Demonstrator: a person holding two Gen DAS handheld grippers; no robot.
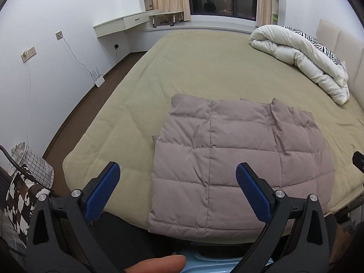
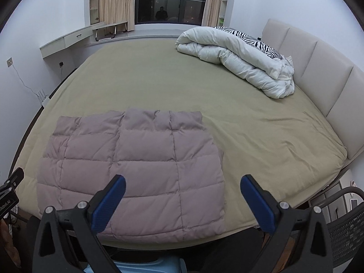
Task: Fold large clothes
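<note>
A mauve quilted down jacket [image 1: 227, 159] [image 2: 136, 166] lies folded into a flat rectangle at the near edge of the olive bed [image 1: 182, 68] [image 2: 250, 125]. My left gripper [image 1: 177, 177] hovers open above the jacket's near left part, with nothing between its blue pads [image 1: 102, 193]. Over the jacket's near right corner my right gripper [image 2: 182, 188] also stands open and empty. A black edge of the right gripper [image 1: 359, 161] shows at the left wrist view's right rim, and the left gripper [image 2: 10, 188] shows at the right wrist view's left rim.
A rolled white duvet [image 1: 302, 61] [image 2: 238, 61] with a zebra-print pillow lies at the far right by the padded headboard [image 2: 318, 72]. A white router [image 1: 99, 79] stands on the dark floor by the left wall. A mesh chair [image 2: 345, 227] is near right, and a grid-pattern basket [image 1: 36, 170] near left.
</note>
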